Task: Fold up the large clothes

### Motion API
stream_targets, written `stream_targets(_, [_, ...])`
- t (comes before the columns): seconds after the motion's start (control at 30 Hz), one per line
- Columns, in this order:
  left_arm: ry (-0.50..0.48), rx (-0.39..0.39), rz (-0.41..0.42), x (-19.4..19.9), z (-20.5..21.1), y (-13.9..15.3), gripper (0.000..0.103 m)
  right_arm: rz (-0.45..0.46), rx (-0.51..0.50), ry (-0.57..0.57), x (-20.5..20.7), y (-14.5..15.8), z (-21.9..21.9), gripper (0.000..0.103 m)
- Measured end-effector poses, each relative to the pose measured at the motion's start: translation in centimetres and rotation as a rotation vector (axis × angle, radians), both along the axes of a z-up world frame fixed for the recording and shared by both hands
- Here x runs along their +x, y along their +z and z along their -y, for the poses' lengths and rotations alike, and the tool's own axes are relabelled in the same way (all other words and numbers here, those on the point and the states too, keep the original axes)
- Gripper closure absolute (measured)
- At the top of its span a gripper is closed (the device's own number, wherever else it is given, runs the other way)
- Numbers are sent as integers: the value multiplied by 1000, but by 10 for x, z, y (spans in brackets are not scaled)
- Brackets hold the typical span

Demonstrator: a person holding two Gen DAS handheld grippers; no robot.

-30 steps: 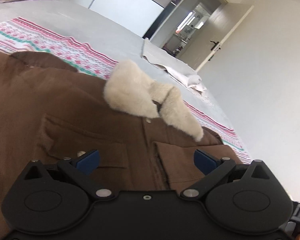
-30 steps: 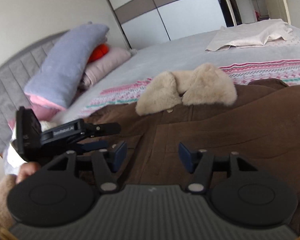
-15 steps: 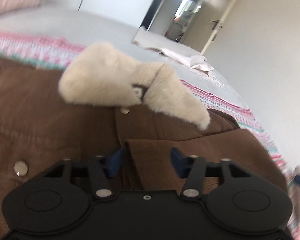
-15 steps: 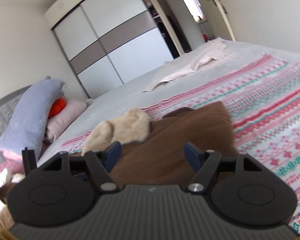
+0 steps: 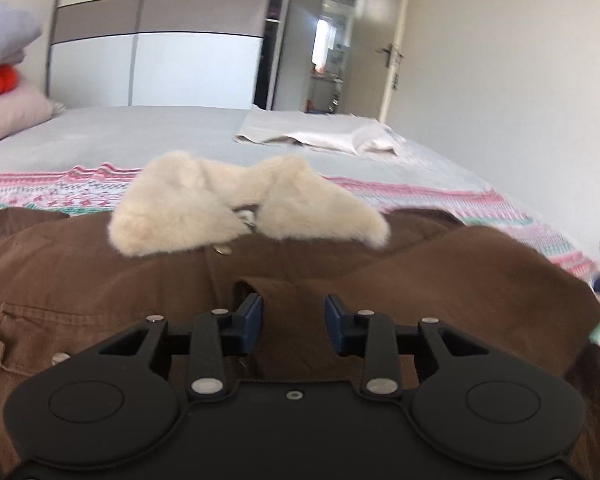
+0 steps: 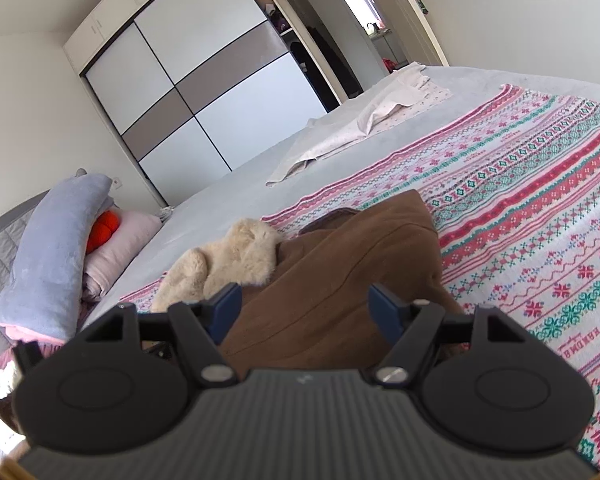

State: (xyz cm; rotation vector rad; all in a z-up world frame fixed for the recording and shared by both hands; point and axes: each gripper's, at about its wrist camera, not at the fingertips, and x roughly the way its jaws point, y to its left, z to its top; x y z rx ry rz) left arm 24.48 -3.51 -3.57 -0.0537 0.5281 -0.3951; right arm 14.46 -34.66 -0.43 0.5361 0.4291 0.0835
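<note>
A brown coat (image 5: 100,272) with a cream fur collar (image 5: 204,208) lies front up on a patterned blanket (image 6: 540,208) on the bed. Its right sleeve (image 5: 460,280) is folded in across the chest. My left gripper (image 5: 293,316) is open just above the sleeve's cuff end at the coat's middle, holding nothing. My right gripper (image 6: 305,310) is open and empty, raised above the coat's folded right side (image 6: 340,272); the collar (image 6: 236,264) lies beyond its left finger.
A pale folded cloth (image 5: 320,136) lies on the grey sheet (image 5: 120,132) beyond the coat. Pillows (image 6: 48,256) are piled at the headboard on the left. A wardrobe (image 6: 204,92) and an open door stand behind the bed.
The left gripper narrowed its opening and swung to face the collar squarely above the folded sleeve. The right gripper rose and moved right, away from the coat's front to its folded edge.
</note>
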Motion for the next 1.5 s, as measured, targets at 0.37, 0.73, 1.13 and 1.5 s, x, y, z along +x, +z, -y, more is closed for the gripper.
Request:
stream_targets(0.37, [120, -15, -103, 19, -8, -6, 100, 1, -28, -20, 0, 1, -2, 30])
stream_targets(0.73, [302, 168, 64, 27, -18, 29, 95, -30, -69, -135, 4, -14, 26, 62])
stream_targets(1.13, [46, 94, -19, -9, -11, 0, 91, -185, -405, -53, 26, -35, -25, 71])
stream_targets(1.5, [97, 93, -114, -37, -45, 24, 43, -229, -367, -68, 20, -21, -29, 59])
